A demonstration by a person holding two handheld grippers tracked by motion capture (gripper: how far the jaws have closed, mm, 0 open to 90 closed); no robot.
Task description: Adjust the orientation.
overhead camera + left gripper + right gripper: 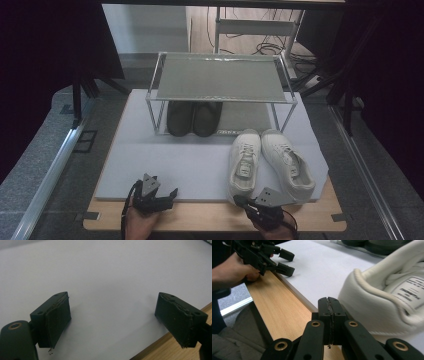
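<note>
Two white sneakers (270, 162) lie on the pale grey mat (175, 160), toes toward the rack. A dark pair of shoes (194, 118) sits on the lower level of the metal shoe rack (220, 77). My left gripper (170, 196) hovers at the mat's front edge, jaws wide apart with nothing between them (112, 320). My right gripper (240, 201) is at the heel of the left white sneaker (384, 300), jaws pressed together (329, 307) and empty, just left of the heel. The left gripper (285, 261) is also in the right gripper view, held by a hand.
The mat covers most of the wooden table (210, 220), leaving a bare wood strip at the front. The rack's top shelf is bare. Cables (270, 47) lie on the floor behind the table. Metal rails (50, 170) run along both sides.
</note>
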